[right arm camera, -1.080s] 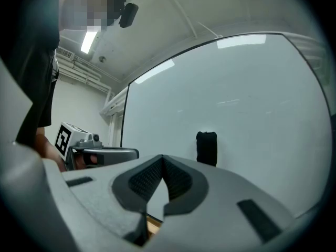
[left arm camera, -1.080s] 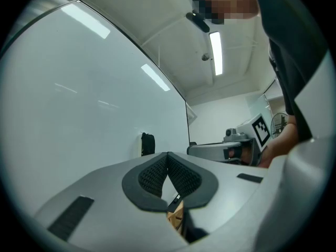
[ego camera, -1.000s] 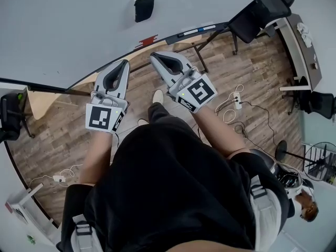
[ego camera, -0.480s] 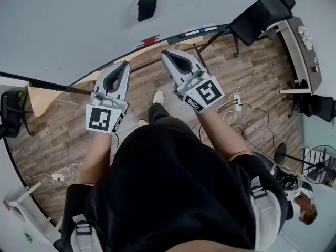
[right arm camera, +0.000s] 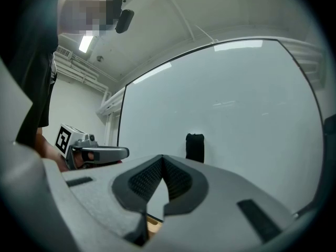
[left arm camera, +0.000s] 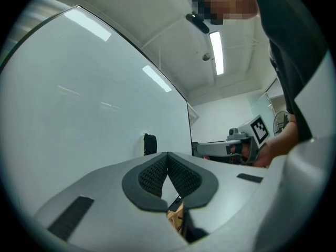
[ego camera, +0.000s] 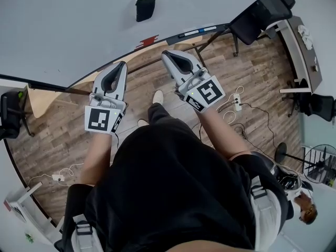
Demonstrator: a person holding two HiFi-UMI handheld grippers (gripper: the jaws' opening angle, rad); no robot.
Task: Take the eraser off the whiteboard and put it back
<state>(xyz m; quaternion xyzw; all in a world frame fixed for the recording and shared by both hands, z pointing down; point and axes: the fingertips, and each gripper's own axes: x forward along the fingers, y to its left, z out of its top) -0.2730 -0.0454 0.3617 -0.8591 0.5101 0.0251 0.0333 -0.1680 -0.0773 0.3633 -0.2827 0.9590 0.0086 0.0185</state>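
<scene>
Seen from the head view, the person stands facing the whiteboard [ego camera: 68, 25] with both arms held out in front. The left gripper [ego camera: 123, 63] and the right gripper [ego camera: 166, 53] point level at the board, side by side and a little apart, over the wood floor [ego camera: 252, 67]. Neither one touches the board. The eraser [ego camera: 145, 8] is a small black block stuck on the whiteboard, above and between the two grippers and well clear of both. A red marker [ego camera: 148, 40] lies on the ledge along the board's lower edge. A black chair [ego camera: 257, 14] stands off to the right.

In the left gripper view the jaws are pressed together at their tips, with nothing between them. The eraser sits upright on the board just past the tips, slightly to their left, and the right gripper shows off to the right in the person's hand.

In the right gripper view the jaws are likewise closed tip to tip and empty. The eraser stands on the board just right of the tips, apart from them, with the left gripper off to the left.
</scene>
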